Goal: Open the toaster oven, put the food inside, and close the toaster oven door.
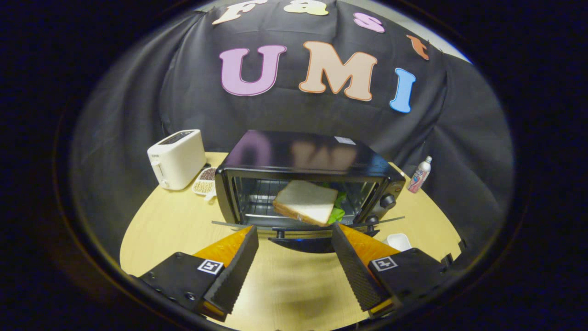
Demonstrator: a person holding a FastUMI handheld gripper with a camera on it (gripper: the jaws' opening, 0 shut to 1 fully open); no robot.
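Your tongs [294, 239] stand open and empty just before the toaster oven [308, 184]. Its door [303, 232] hangs down open. The sandwich [307, 202] sits at the oven's mouth, seemingly on the rack.

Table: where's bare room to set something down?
Bare table between and ahead of the open gripper, short of the oven door. More left of the oven, in front of the toaster. Crowded: dish between toaster and oven; bowl by the right finger.

A white plastic pop-up toaster [177, 158], a small dish of grains [205, 182], a slim printed bottle [420, 174] and a white cup [398, 240] sit on the round pale wooden counter [170, 220].
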